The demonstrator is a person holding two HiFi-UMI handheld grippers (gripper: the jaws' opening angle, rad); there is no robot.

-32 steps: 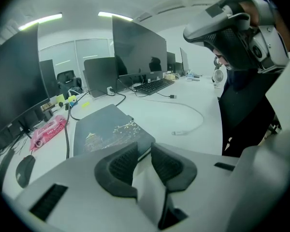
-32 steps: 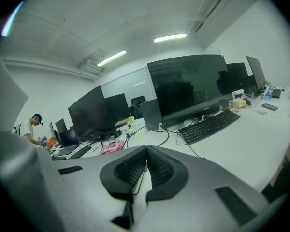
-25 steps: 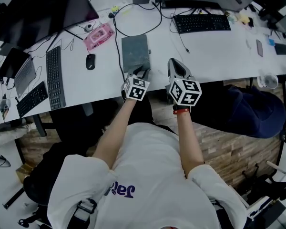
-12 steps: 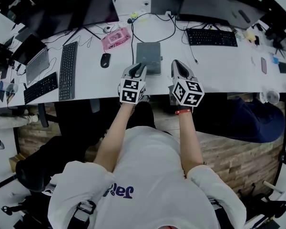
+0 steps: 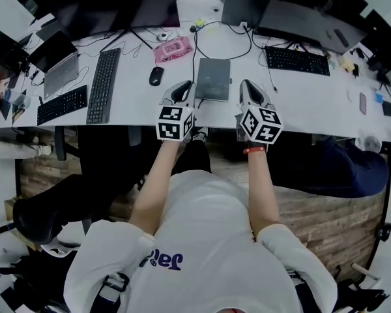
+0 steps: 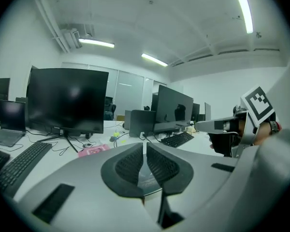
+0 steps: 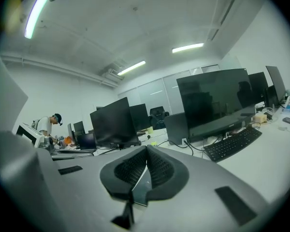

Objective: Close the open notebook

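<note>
Judging by how the dark grey rectangular notebook (image 5: 213, 79) lies flat on the white desk (image 5: 300, 93) with its cover down, you have the closing itself done, and the step in hand is probably to clear both tools away cleanly. Do that well by drawing them back towards your body without dipping, so no fingertip catches the near edge of the cover and flips it open. Check the cover too: if it springs up, press on it lightly near its free edge with jaws together instead of gripping it. Your left gripper (image 5: 184, 89) is closing its jaws; the left gripper view shows only a thin slit between the ribbed black pads (image 6: 130, 164), with nothing caught in it. Your right gripper (image 5: 246, 87) has its jaws brought together at the tips and holds nothing. In the head view the notebook sits between the two tools and just beyond their tips, its near edge close to the desk's front edge, with the left tips just beside its near-left corner and the right tips a little off its right side. Neither tool seems to touch it, since both gripper views look out level over the desk.
</note>
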